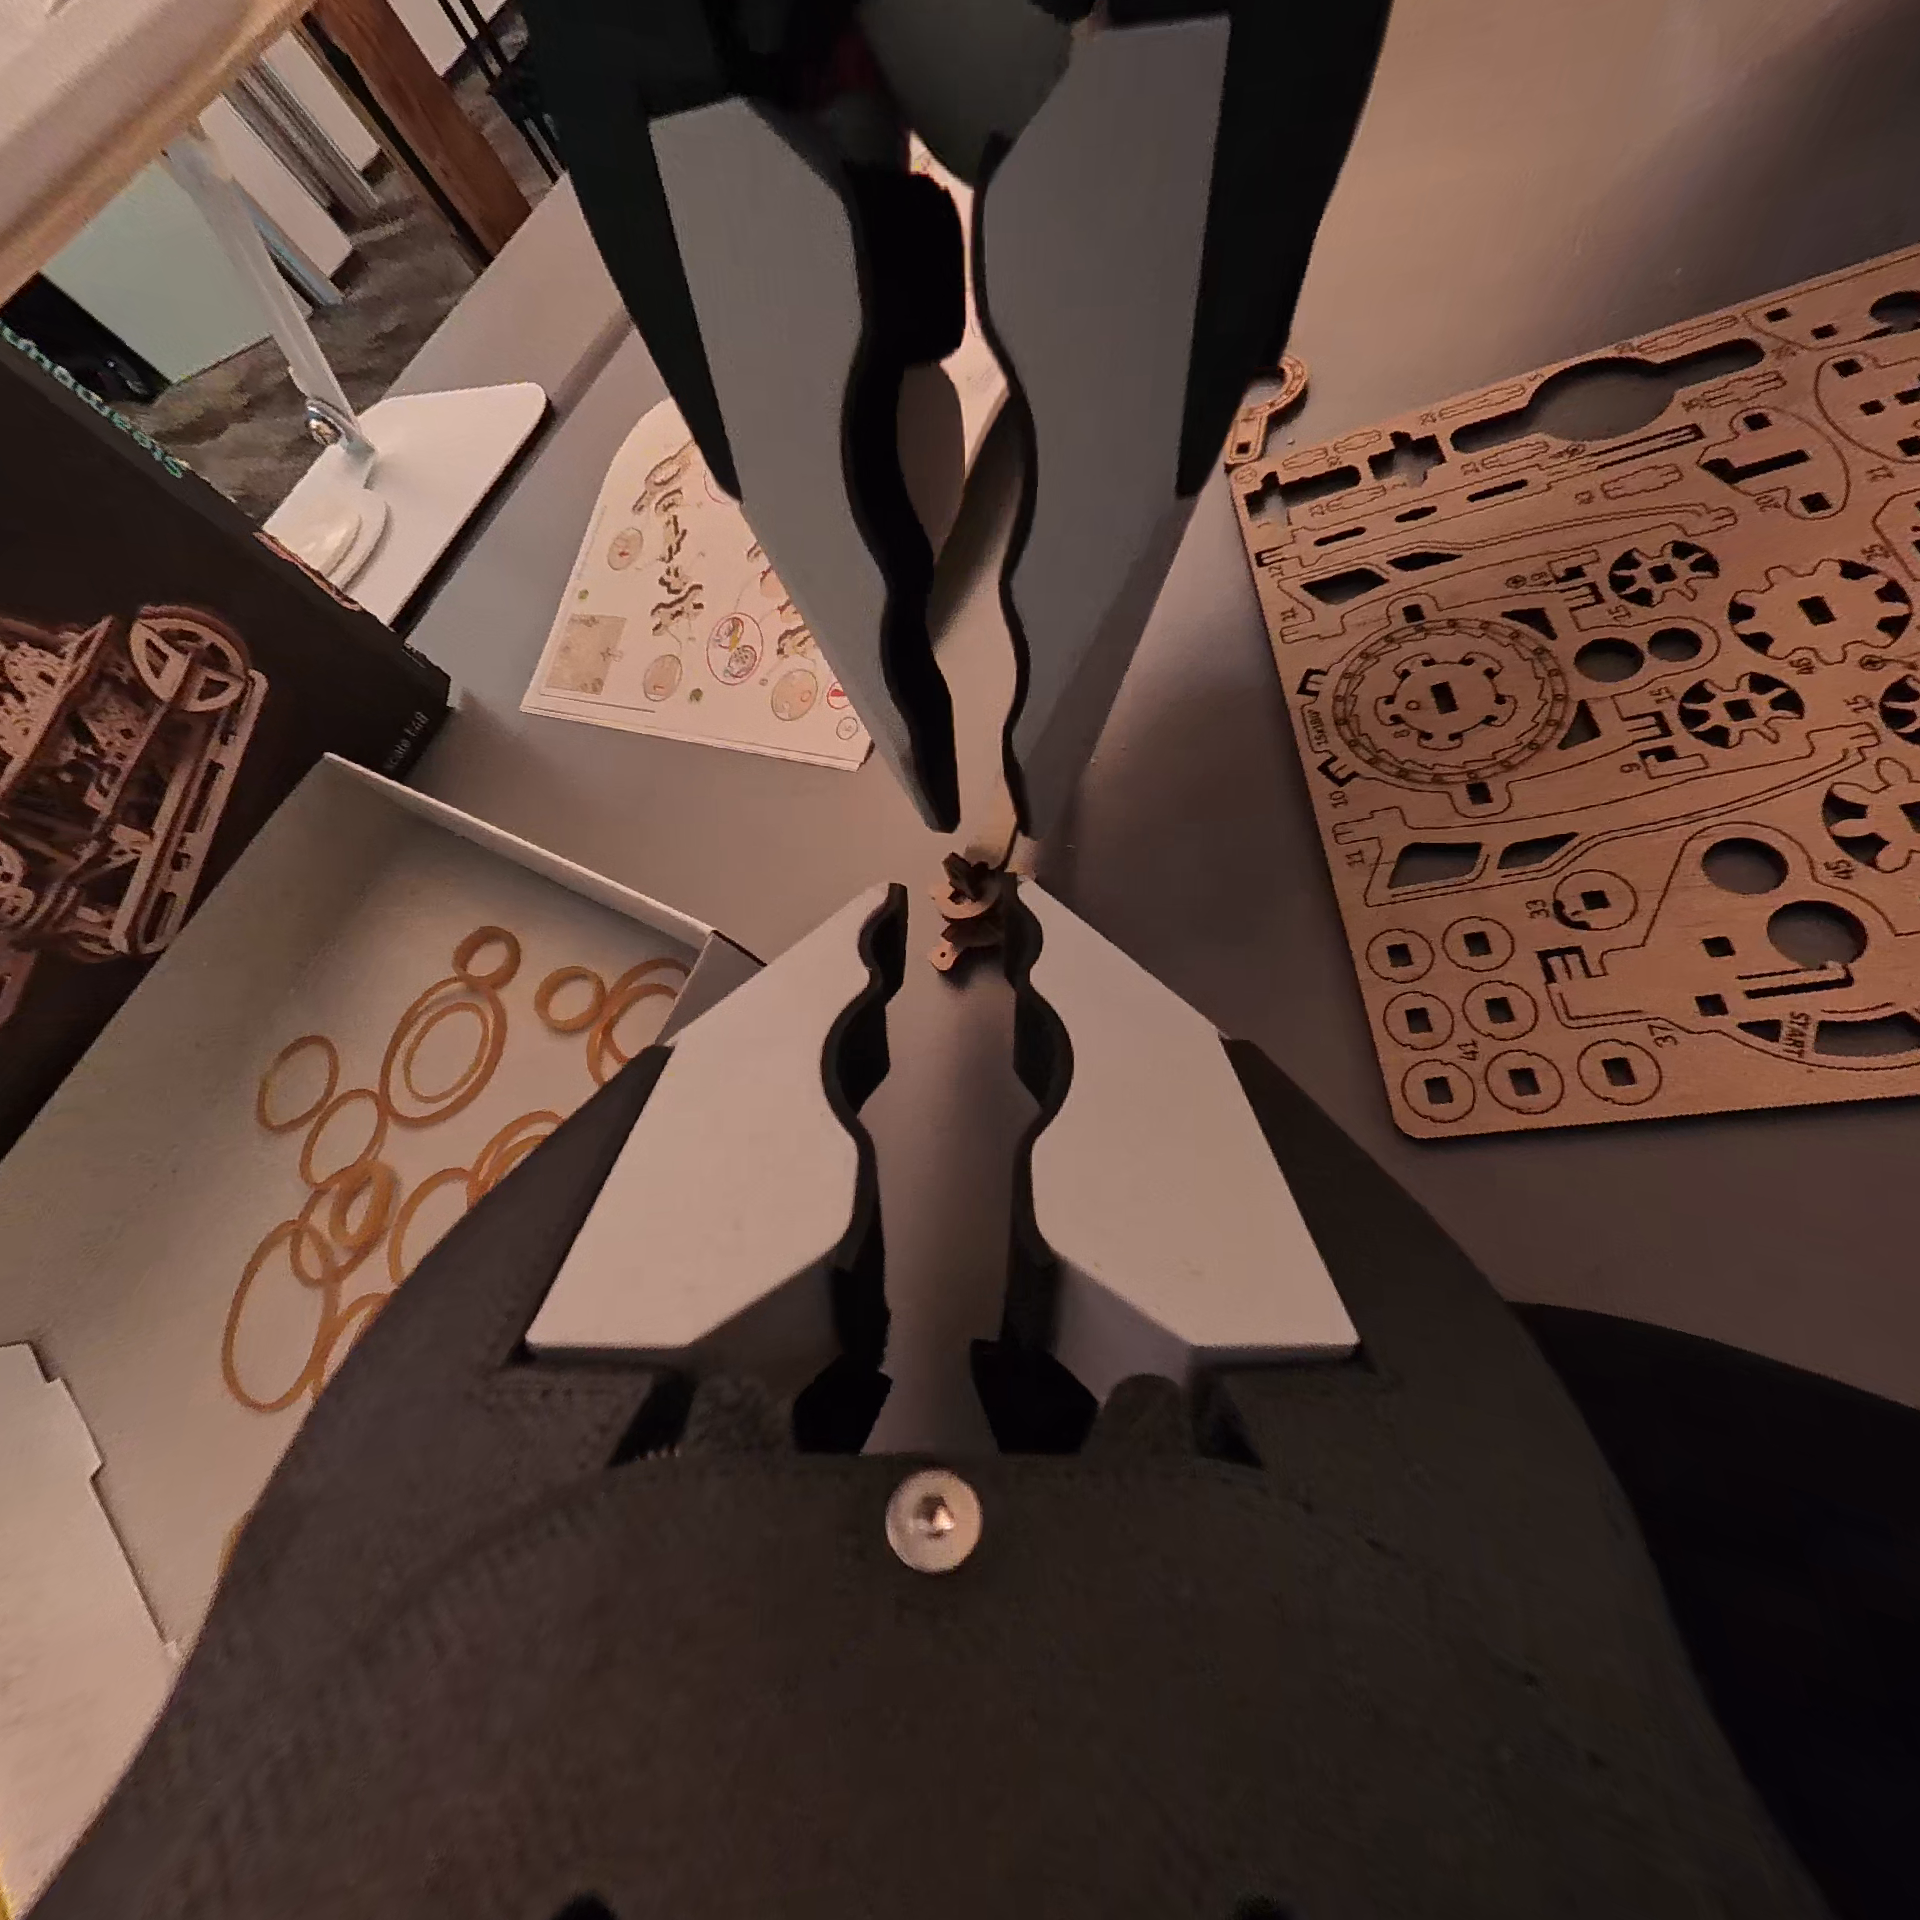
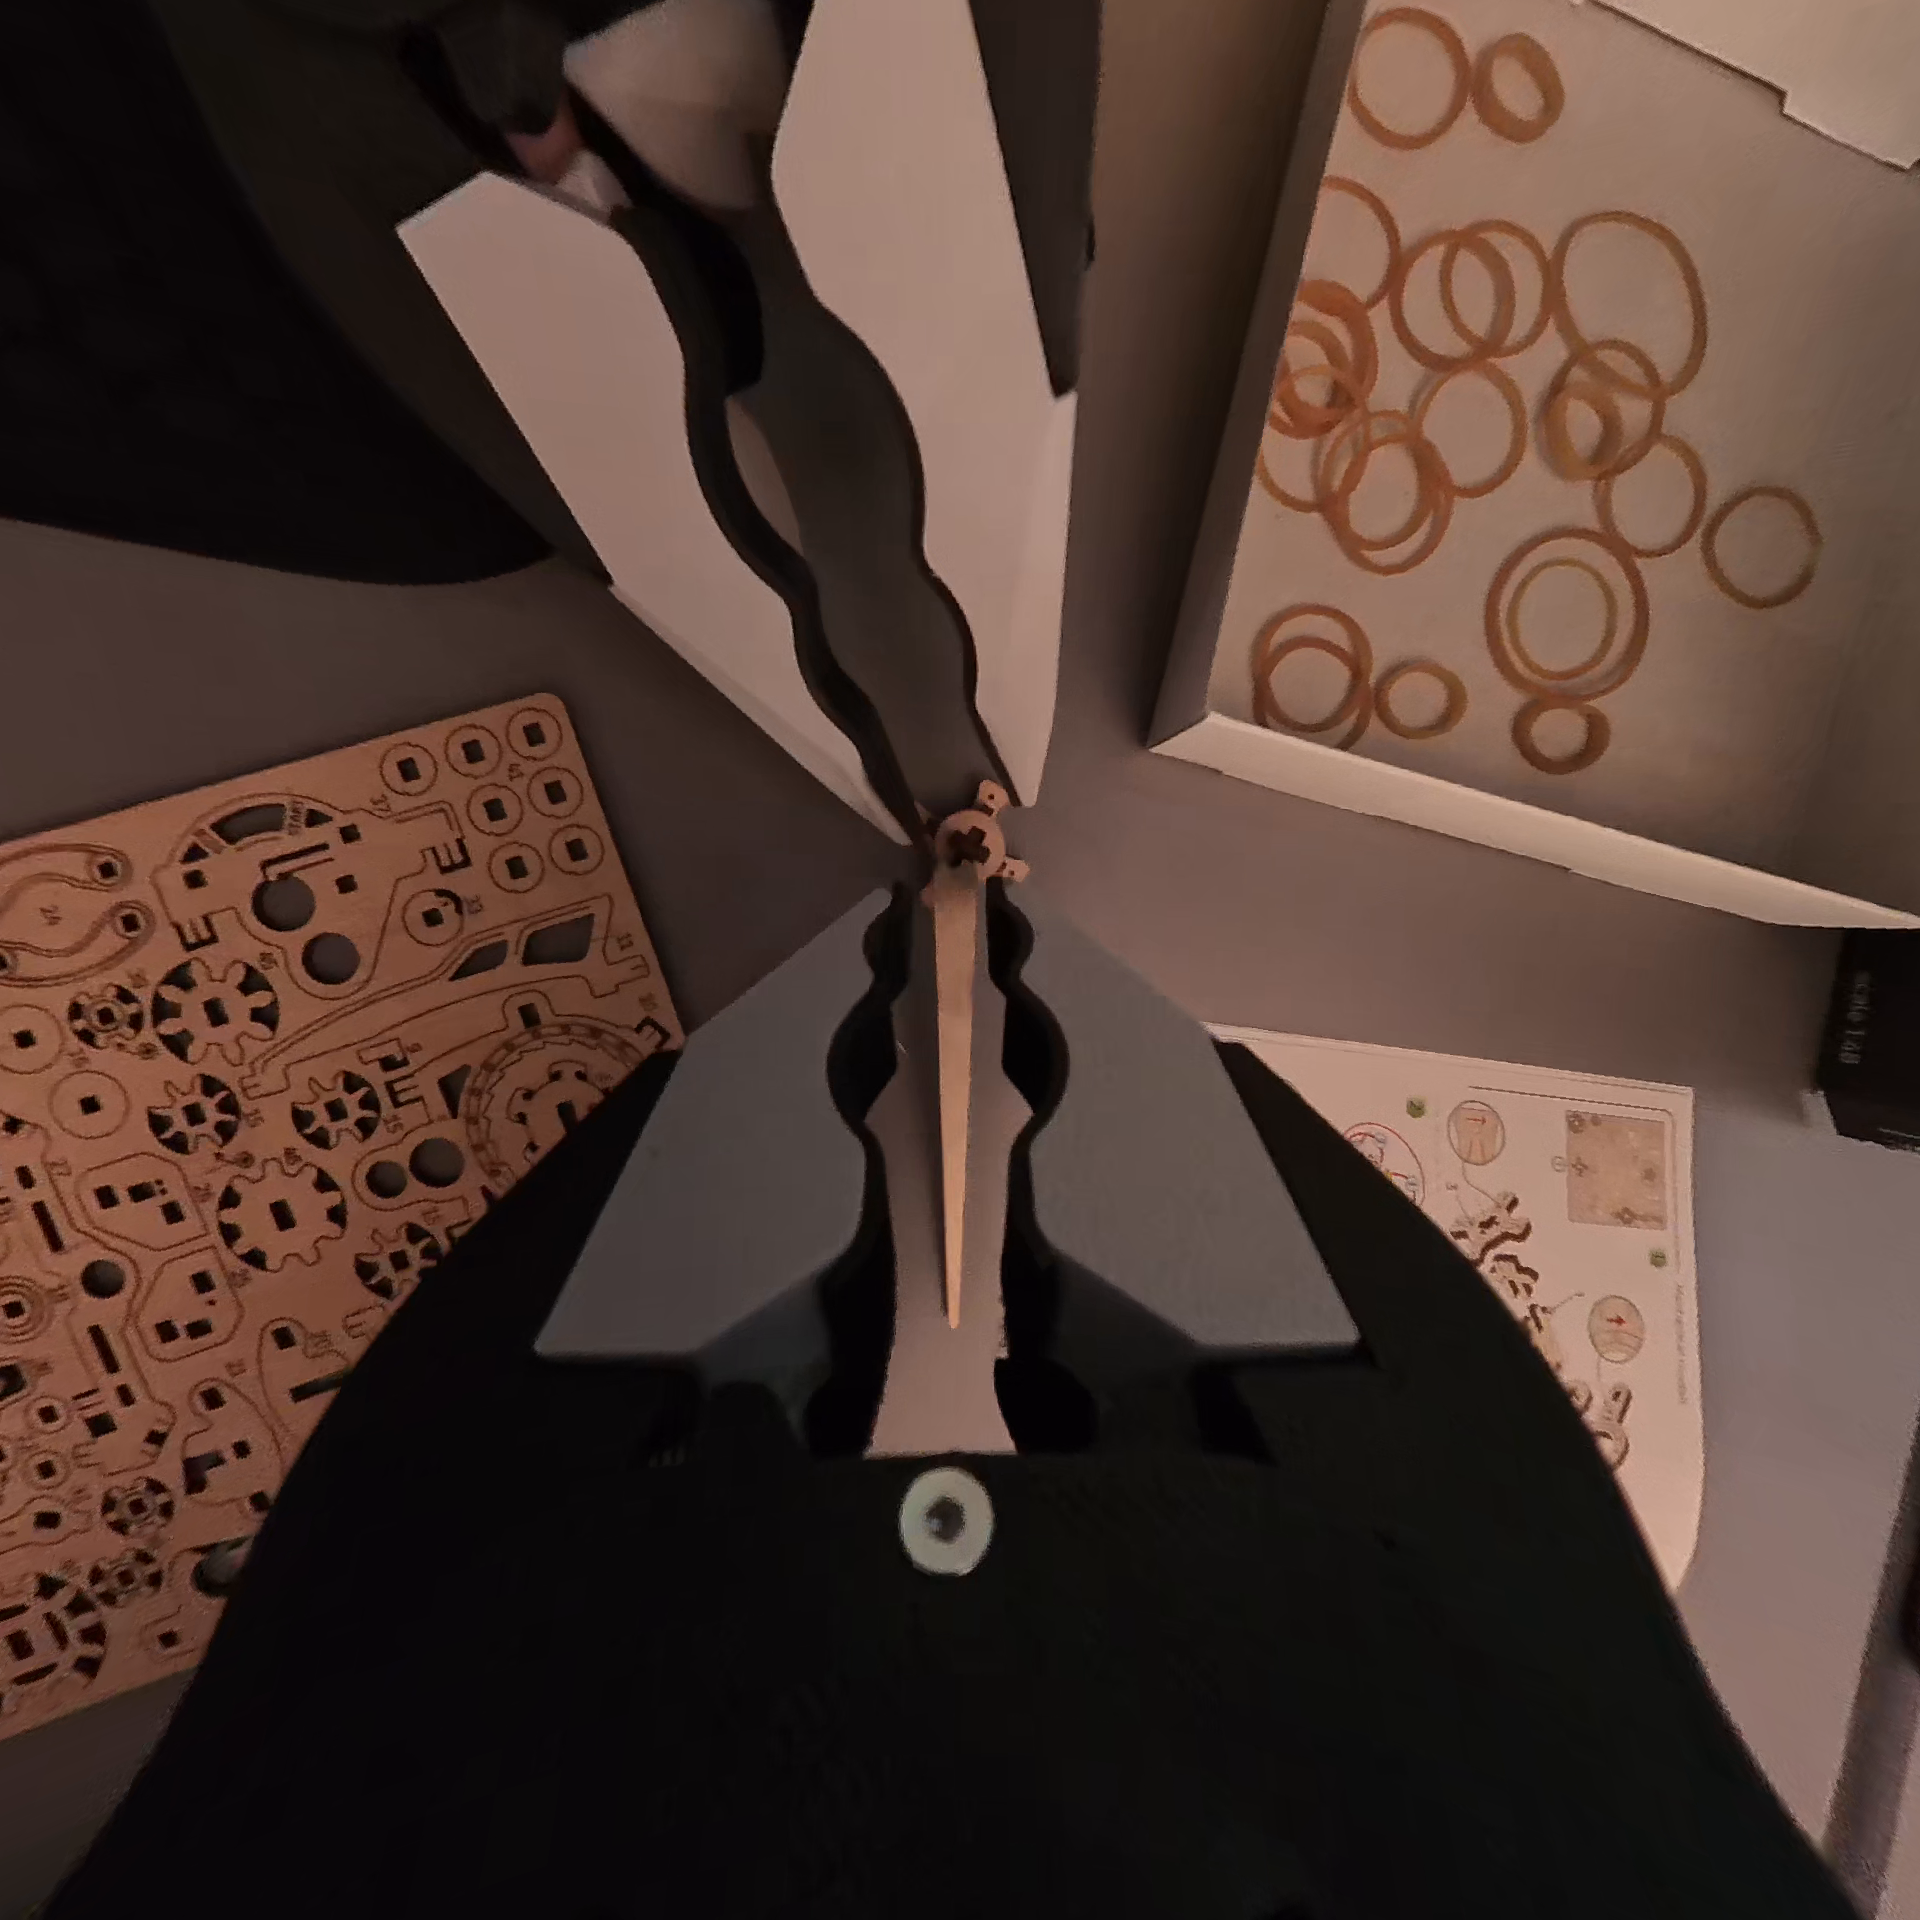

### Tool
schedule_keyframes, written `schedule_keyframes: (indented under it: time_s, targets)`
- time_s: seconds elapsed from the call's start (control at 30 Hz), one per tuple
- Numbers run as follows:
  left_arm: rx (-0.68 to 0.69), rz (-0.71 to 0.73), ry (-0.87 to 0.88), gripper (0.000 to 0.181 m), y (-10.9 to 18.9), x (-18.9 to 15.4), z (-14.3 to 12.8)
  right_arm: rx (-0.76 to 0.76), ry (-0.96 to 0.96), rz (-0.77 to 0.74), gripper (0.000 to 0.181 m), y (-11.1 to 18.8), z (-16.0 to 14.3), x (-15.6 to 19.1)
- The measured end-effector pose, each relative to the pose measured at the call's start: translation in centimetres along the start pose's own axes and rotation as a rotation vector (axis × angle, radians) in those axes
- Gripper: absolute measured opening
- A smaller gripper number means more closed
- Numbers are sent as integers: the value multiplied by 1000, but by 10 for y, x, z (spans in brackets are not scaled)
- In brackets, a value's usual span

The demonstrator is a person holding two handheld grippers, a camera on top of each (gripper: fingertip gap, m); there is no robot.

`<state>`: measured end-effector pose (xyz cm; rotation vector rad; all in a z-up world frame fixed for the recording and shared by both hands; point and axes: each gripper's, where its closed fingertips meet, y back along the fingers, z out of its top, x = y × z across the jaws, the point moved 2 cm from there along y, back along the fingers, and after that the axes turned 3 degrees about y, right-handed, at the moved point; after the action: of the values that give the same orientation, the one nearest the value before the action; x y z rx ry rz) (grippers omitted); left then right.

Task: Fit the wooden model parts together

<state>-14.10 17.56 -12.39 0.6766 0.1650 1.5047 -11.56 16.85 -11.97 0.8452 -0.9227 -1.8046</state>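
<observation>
- Grey table [image 1: 1558, 156]: plywood parts sheet [image 1: 1558, 727] and tray of rubber bands [image 2: 1507, 416] sit either side, within reach.
- Left gripper [image 1: 961, 914] pinches the small gear [image 1: 966, 909], steadying it in mid-air.
- Right gripper [image 2: 951, 925], nearly closed, grips the pointed wooden stick [image 2: 954, 1091], tip at the gear's hole for insertion.

Lighting: dim, warm, amber-brown cast in both wrist views. Wooden parts sheet [image 1: 1621, 707] brightest in left wrist view, its cut lines sharp. Rubber bands [image 2: 1507, 416] soft, slightly blurred. Black gripper bodies near lens lost almost all detail. Soft shadows lay on the grey table [image 1: 1143, 1195]; no harsh glare. Strong wide-angle distortion bent straight edges toward the frame borders; corners were smeared.
</observation>
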Motion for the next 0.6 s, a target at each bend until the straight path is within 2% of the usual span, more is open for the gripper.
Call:
schedule_keyframes:
  time_s: [0.13, 0.27, 0.33, 0.6]
  targets:
    - [-7, -7, -17, 15, 0, -2, 1, -5, -18, 6, 11, -2, -2, -1]
    - [5, -2, -6, 6, -1, 0, 0, -28, -31, 33, 0, -2, -1, -1]
    - [19, -5, -13, 4, -3, -1, -2, -20, -32, 27, 0, -3, -3, -3]
    - [23, 5, -24, 10, -3, -1, -2, -48, -29, 27, 2, 2, 1, -3]
